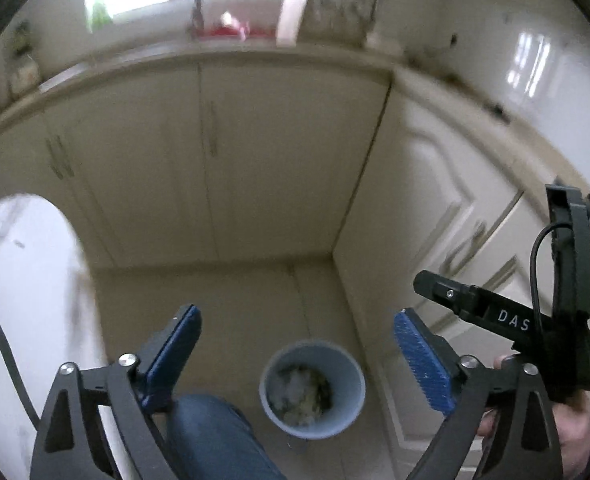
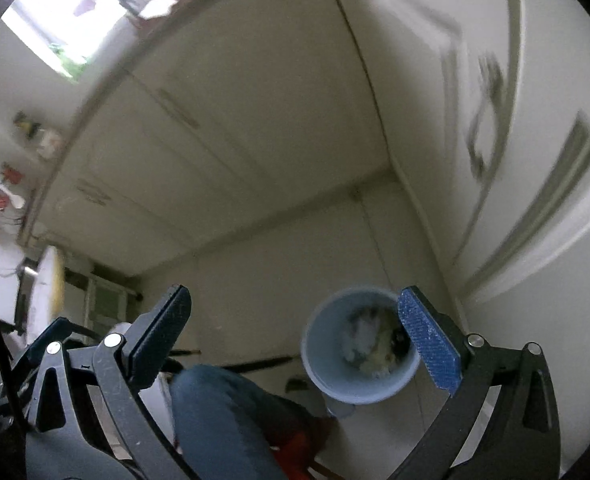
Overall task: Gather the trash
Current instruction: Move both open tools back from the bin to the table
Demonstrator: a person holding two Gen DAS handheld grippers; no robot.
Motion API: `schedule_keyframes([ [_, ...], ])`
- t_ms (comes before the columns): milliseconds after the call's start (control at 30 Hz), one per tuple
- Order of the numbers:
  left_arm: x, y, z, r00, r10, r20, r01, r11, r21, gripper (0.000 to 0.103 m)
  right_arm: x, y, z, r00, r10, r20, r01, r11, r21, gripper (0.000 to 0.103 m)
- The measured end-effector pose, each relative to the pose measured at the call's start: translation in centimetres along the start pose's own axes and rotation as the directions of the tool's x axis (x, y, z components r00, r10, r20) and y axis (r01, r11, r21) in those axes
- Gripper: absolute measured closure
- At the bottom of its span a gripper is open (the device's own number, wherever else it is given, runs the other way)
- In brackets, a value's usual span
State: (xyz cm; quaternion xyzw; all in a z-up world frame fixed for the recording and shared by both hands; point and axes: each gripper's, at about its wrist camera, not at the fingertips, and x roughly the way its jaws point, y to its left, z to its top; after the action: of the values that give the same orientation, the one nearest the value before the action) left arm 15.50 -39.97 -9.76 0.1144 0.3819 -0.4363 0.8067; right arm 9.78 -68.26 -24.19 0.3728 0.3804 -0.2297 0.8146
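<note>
Presently: both tongs, left [image 1: 297, 344] and right [image 2: 295, 328], released, holding nothing. Bin [image 1: 312, 390] at six o'clock, part-filled. Deposit judged done; next, locate more trash.

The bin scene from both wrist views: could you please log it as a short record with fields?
setting: kitchen floor by cream cabinets
bin: blue-grey, upright on the floor, open top
bin contents: crumpled trash, items unclear
left claw: open, empty, above the bin
right claw: open, empty, above the bin
person: knee in jeans beside the bin
</note>
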Motion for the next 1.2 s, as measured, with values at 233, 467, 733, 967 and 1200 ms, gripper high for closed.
schedule_keyframes([
  [233,-9.6,4.2,-1.1,0.981,0.106,0.162,-0.092,0.992,-0.091,0.001,-5.7,8.7,0.3,0.985,0.137,0.105,-0.118,0.979,-0.166,0.000],
  [467,-16.6,7.7,-4.1,0.947,0.253,0.200,-0.217,0.959,-0.184,0.001,-9.5,18.7,-2.3,0.945,0.299,0.131,-0.242,0.912,-0.331,0.000],
  [733,-26.3,12.3,-8.6,0.864,0.450,0.225,-0.364,0.868,-0.339,0.001,-11.9,29.5,-6.8,0.901,0.428,0.067,-0.331,0.780,-0.531,0.000],
  [967,-32.3,11.8,-12.7,0.783,0.580,0.224,-0.453,0.779,-0.434,0.001,-12.5,35.8,-10.5,0.883,0.470,0.011,-0.352,0.676,-0.647,0.000],
  [1200,-35.1,11.7,-15.6,0.732,0.650,0.205,-0.492,0.712,-0.501,0.001,-12.9,41.7,-14.2,0.877,0.481,-0.019,-0.332,0.576,-0.747,0.000],
])
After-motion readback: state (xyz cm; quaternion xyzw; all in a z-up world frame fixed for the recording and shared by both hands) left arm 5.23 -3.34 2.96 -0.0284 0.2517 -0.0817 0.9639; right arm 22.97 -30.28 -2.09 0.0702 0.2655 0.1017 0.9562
